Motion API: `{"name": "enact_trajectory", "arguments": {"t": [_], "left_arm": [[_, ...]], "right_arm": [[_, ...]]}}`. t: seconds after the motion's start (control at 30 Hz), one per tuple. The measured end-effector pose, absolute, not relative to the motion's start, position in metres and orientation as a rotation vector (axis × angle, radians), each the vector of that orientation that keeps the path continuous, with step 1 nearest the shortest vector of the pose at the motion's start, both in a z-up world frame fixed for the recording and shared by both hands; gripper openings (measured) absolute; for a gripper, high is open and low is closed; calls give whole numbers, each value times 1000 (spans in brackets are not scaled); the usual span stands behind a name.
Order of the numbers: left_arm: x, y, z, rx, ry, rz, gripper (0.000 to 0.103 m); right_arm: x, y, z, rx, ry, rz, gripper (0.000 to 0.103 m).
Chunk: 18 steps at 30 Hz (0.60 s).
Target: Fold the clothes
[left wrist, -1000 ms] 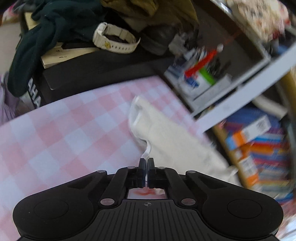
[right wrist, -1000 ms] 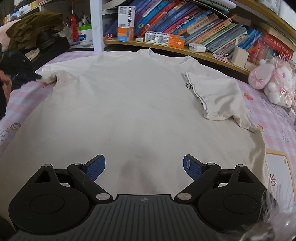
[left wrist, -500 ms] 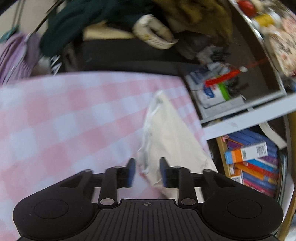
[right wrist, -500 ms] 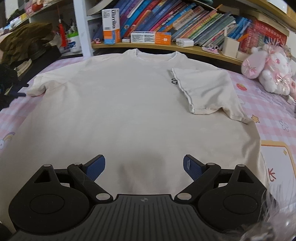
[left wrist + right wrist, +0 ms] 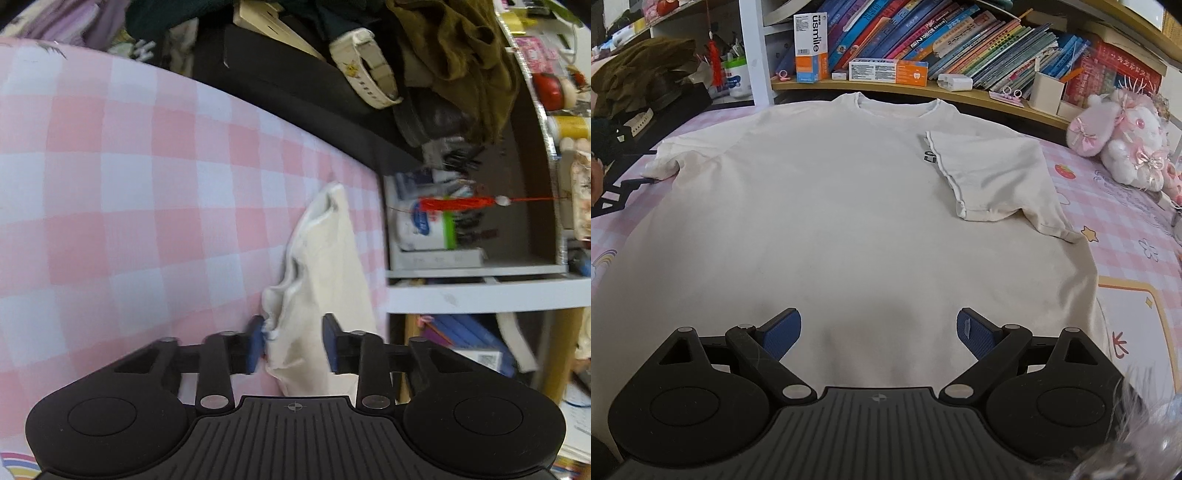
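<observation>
A cream T-shirt point(image 5: 831, 203) lies flat, front up, on the pink checked bedding point(image 5: 110, 184). Its right sleeve point(image 5: 990, 173) is folded in over the chest. The left sleeve point(image 5: 325, 258) lies spread out and rumpled at its hem. My left gripper point(image 5: 291, 343) stands astride that hem with its jaws closing. The sleeve is between them, and the pads stand apart without pinching it. In the right wrist view the left gripper's tip point(image 5: 631, 182) shows at the sleeve's end. My right gripper point(image 5: 879, 332) hovers open over the shirt's lower part, with nothing between its fingers.
A bookshelf point(image 5: 923, 88) with books and boxes runs behind the collar. A pink plush toy point(image 5: 1123, 147) sits at the right. Beyond the left sleeve stands a black box point(image 5: 295, 81) with a white watch point(image 5: 365, 74) and an olive garment point(image 5: 461, 48).
My left gripper let go of the sleeve hem it pinched, rolled, and now has its jaws apart around the sleeve. The right gripper shifted slightly sideways and stays open.
</observation>
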<state>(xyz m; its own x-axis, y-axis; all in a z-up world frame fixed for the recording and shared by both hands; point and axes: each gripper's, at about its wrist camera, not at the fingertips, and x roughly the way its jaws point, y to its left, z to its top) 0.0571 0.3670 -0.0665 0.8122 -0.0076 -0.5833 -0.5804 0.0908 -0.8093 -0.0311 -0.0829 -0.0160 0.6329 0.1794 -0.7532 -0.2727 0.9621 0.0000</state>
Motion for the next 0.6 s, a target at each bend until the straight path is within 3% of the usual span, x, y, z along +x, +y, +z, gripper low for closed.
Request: {"name": "enact_trajectory", "arguments": {"t": [0.33,0.47,0.6], "left_arm": [[110,321,21,-907,516,281,5],[144,240,58,-493,628,-53,5],[146,147,36,-10,840,-309,17]], "right_arm": [[-34,-104,-16,-63,834,205,91],[-33,-111,-17,-43,832,186,91],[-31,-115,-17,-27,836,175,91]]}}
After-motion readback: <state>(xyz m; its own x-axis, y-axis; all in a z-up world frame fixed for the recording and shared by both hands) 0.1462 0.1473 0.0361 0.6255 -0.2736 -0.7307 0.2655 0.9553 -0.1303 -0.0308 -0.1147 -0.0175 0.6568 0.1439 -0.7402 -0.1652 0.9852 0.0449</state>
